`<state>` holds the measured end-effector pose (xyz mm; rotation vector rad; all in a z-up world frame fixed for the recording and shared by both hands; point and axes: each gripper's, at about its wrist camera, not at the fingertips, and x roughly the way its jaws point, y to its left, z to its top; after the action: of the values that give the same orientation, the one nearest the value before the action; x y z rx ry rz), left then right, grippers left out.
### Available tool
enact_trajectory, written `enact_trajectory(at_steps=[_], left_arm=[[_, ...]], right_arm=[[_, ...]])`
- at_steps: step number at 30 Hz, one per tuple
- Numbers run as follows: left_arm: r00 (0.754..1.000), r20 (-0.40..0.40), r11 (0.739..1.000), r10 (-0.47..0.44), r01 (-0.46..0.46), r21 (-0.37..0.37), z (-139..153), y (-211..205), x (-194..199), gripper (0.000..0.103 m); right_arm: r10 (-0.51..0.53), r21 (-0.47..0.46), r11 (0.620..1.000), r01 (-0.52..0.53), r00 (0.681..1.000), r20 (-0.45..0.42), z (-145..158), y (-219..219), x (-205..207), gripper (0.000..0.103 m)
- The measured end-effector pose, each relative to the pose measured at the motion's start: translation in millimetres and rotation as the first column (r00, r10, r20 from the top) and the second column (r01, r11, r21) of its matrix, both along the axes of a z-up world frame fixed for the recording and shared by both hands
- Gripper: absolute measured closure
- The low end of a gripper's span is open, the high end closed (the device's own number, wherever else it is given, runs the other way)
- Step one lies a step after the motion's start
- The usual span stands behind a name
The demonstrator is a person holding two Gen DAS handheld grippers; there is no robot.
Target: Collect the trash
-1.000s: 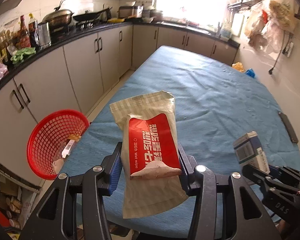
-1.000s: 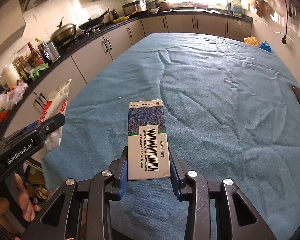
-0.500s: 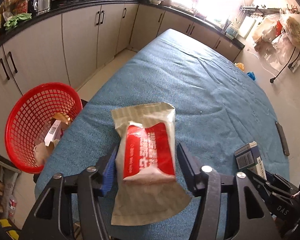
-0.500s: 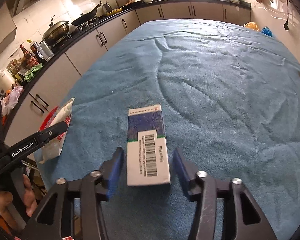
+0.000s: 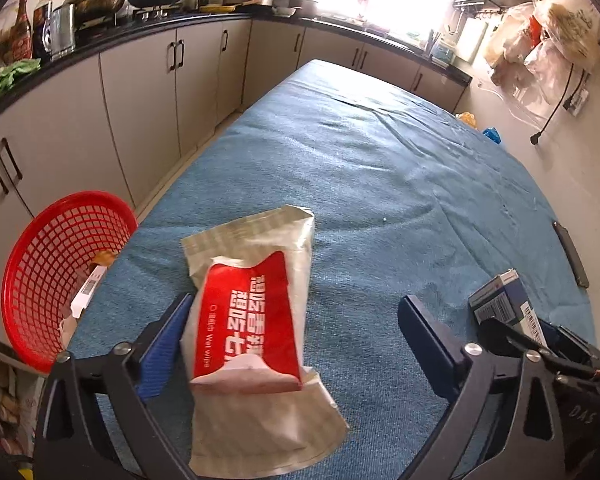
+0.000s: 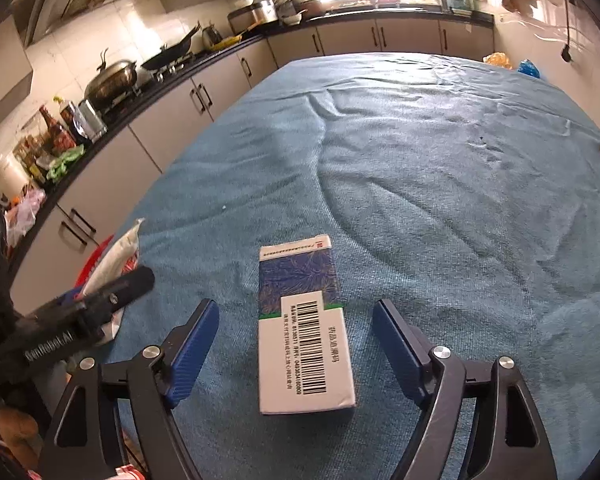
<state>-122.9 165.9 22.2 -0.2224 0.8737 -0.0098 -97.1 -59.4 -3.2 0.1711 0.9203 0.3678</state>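
Observation:
My left gripper (image 5: 296, 336) is open. A red and beige wet wipe packet (image 5: 252, 320) lies between its fingers near the blue-clothed table's (image 5: 380, 184) near left edge, leaning on the left pad. A red mesh basket (image 5: 56, 264) with some trash in it stands below that edge. My right gripper (image 6: 296, 344) is open. A blue and white box with a barcode (image 6: 304, 324) lies on the cloth between its fingers, touching neither. The box also shows in the left wrist view (image 5: 504, 300); the packet shows in the right wrist view (image 6: 116, 256).
A dark flat bar (image 5: 572, 252) lies at the table's right edge. Kitchen cabinets (image 5: 148, 88) and a counter with pots and bottles run along the left and far side. Plastic bags (image 5: 540, 44) hang on the right wall.
Both grippers have opened wide. The packet and the box, held a second ago, now rest free between the fingers.

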Motion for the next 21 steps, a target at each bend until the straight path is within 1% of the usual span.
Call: enact_trajectory(at_steps=[2,7,10,12,15,17,19,21], left_arm=[[1.0,0.012,1.0,-0.004,0.004,-0.019,0,3,0,0.0],[1.0,0.02,0.996,-0.007,0.008,-0.086,1,12,-2,0.0],[1.0,0.01,0.996,-0.018,0.019,-0.088,2,12,0,0.0],[1.0,0.002,0.997,-0.026,0.026,-0.078,2,10,2,0.0],[0.999,-0.008,0.999,-0.034,0.034,-0.04,1,4,7,0.0],[0.999,-0.005,0.999,-0.033,0.033,-0.015,1,1,10,0.0],[1.0,-0.004,1.0,-0.023,0.023,0.001,0,-1,11,0.0],[1.0,0.002,1.0,-0.01,0.01,0.002,1,-1,9,0.001]], right_arm=[[0.003,0.017,1.0,-0.003,1.0,-0.009,1,-2,1,0.02],[0.024,0.1,0.995,-0.019,0.999,-0.045,1,-14,6,0.018],[0.057,0.094,0.994,-0.051,0.996,-0.062,1,-13,8,0.018],[0.077,0.067,0.995,-0.073,0.995,-0.058,1,-10,8,0.018],[0.112,-0.01,0.994,-0.113,0.993,-0.035,1,2,4,0.015],[0.106,-0.073,0.992,-0.107,0.994,-0.014,0,10,0,0.015],[0.097,-0.109,0.989,-0.097,0.995,-0.004,-1,15,-1,0.014],[0.092,-0.137,0.986,-0.091,0.996,-0.001,-1,18,-1,0.014]])
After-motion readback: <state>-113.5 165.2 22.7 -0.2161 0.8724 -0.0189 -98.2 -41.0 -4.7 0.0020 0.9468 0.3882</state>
